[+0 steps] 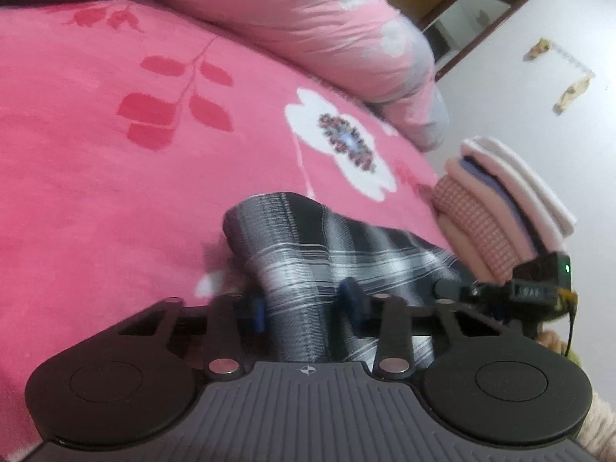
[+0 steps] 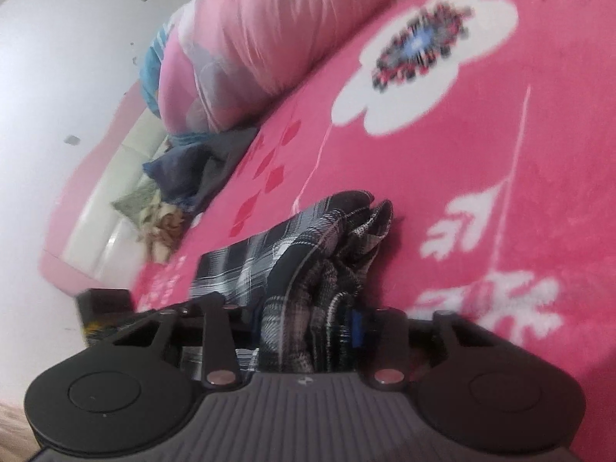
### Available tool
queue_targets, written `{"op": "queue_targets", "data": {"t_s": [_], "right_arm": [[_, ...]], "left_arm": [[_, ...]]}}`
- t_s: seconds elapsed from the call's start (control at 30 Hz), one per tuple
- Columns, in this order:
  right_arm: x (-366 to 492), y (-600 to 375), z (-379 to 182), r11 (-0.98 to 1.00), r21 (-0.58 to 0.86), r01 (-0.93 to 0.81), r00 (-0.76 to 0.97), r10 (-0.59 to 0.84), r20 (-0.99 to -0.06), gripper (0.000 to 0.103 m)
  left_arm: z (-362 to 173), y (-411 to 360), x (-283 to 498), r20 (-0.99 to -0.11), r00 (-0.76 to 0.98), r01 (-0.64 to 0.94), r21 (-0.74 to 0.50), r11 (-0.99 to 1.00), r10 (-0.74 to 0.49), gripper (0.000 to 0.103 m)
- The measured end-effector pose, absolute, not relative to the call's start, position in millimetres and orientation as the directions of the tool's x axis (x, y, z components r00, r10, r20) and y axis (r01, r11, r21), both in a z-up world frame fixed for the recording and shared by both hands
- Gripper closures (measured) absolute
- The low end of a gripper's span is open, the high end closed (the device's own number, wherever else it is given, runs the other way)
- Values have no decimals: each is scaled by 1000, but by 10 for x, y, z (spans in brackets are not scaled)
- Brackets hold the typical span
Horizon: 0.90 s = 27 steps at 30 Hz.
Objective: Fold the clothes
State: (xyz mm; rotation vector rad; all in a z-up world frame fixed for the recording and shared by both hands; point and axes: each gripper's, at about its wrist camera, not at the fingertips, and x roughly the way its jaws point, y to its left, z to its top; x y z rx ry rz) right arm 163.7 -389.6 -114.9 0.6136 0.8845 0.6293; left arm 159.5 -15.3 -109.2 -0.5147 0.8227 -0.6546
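A black, grey and white plaid garment [image 1: 308, 231] lies bunched on the pink flowered bedspread [image 1: 96, 154]. My left gripper [image 1: 304, 304] is shut on one fold of it, and the cloth fills the gap between the blue pads [image 1: 258, 312]. In the right wrist view the same plaid garment [image 2: 308, 238] runs crumpled away from my right gripper [image 2: 308, 323], which is shut on a thick bunch of it. The cloth hides most of both grippers' pads.
A stack of folded clothes [image 1: 500, 208] stands at the bed's right edge, with a black device with a green light [image 1: 546, 273] just below it. A rolled pink quilt [image 1: 308, 23] lies along the far side. Dark loose clothes [image 2: 184, 169] are heaped near the white headboard [image 2: 127, 177].
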Motion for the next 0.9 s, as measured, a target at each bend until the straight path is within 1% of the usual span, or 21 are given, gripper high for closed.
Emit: {"op": "queue_targets", "data": {"t_s": [0.03, 0.13, 0.23, 0.33, 0.43, 0.6, 0.8, 0.9], "right_arm": [[1558, -3837, -1081, 691, 675, -261, 513, 691, -509, 64], [1301, -3679, -844, 761, 570, -310, 592, 624, -510, 66], [1026, -3484, -628, 819, 452, -352, 667, 559, -493, 66], [719, -3325, -439, 860, 371, -350, 738, 497, -456, 67], [369, -3248, -268, 894, 315, -320, 804, 431, -409, 67], [-281, -3216, -11, 942, 204, -267, 897, 320, -305, 68], [-914, -3458, 349, 982, 102, -161, 968, 177, -179, 68], [-1166, -3645, 562, 994, 58, -96, 986, 102, -128, 68]], "left_arm": [[-1064, -146, 1574, -486, 514, 331, -648, 687, -706, 81], [-912, -158, 1449, -459, 543, 355, -633, 688, -703, 85], [-719, -201, 1277, -428, 577, 391, -603, 696, -695, 86], [-501, -262, 1055, -381, 613, 436, -567, 699, -692, 87], [-266, -329, 811, -327, 633, 492, -529, 691, -701, 87], [113, -546, 467, -264, 615, 597, -460, 657, -743, 87], [523, -1052, 211, -182, 540, 718, -411, 562, -822, 87], [705, -1378, 166, -132, 480, 771, -408, 489, -867, 87]]}}
